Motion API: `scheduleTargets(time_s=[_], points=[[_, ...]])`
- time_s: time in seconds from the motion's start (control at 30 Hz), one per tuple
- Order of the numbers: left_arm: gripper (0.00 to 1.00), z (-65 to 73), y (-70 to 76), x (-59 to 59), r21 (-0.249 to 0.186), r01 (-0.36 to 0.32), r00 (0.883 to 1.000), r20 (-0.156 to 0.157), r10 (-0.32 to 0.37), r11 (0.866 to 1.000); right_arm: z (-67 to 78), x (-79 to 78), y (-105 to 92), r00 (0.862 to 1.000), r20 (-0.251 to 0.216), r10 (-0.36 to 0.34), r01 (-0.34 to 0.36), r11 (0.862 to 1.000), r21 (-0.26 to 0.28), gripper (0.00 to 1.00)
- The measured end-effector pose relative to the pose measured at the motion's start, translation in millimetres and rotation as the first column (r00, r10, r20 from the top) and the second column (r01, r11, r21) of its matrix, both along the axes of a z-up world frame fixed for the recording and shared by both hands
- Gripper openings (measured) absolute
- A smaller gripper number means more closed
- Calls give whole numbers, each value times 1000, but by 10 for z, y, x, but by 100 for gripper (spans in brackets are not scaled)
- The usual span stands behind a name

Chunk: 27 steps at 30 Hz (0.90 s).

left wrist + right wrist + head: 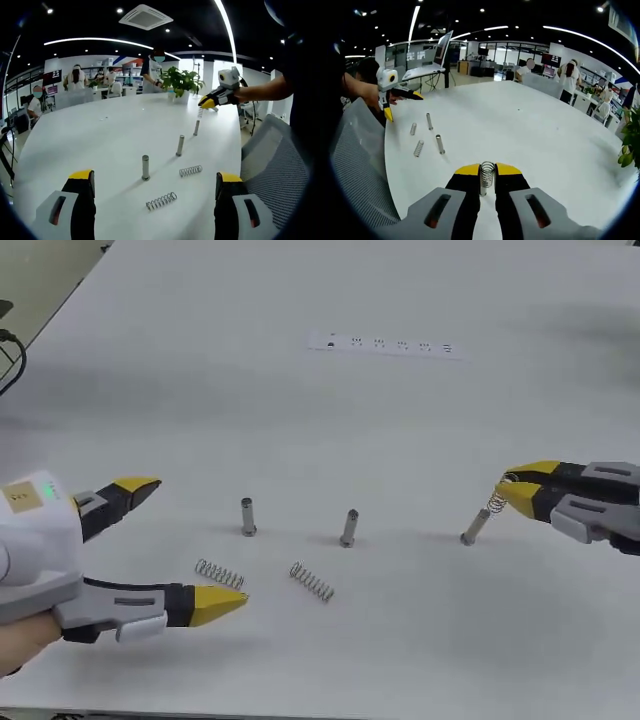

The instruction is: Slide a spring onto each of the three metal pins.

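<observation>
1. You're working at a white table (400, 420) in an open office, with a power strip (385, 344) lying at its far side.
2. Your right gripper (515, 490) is clamped on a spring (497, 503), whose lower end meets the top of the tilted right pin (474, 526).
3. Your left gripper (198, 543) has its jaws spread wide and grips nothing.
4. The left pin (248, 517) and the middle pin (349, 527) stand bare.
5. One loose spring (220, 575) lies near your left gripper, and the other loose spring (312, 582) lies in front of the middle pin.

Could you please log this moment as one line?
right gripper: shut on spring at pin | left gripper: open | loose springs: two on table
</observation>
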State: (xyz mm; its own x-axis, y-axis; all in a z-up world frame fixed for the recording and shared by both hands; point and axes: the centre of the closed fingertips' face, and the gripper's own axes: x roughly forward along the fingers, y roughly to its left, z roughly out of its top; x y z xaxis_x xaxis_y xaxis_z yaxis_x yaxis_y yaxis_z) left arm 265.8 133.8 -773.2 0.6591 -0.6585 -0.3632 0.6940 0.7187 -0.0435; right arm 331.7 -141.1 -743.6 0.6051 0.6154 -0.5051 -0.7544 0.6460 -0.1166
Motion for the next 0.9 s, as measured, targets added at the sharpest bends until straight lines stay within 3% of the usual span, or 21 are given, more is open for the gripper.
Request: scheduleTargets(time_s=[0.57, 0.9], points=[[98, -27, 32, -11, 0, -3, 1000, -11, 3, 1000, -43, 19, 57, 1000, -21, 4, -4, 1000, 6, 7], [98, 0, 63, 2, -14, -16, 1000, -8, 16, 1000, -140, 17, 53, 999, -43, 6, -6, 1000, -5, 7]])
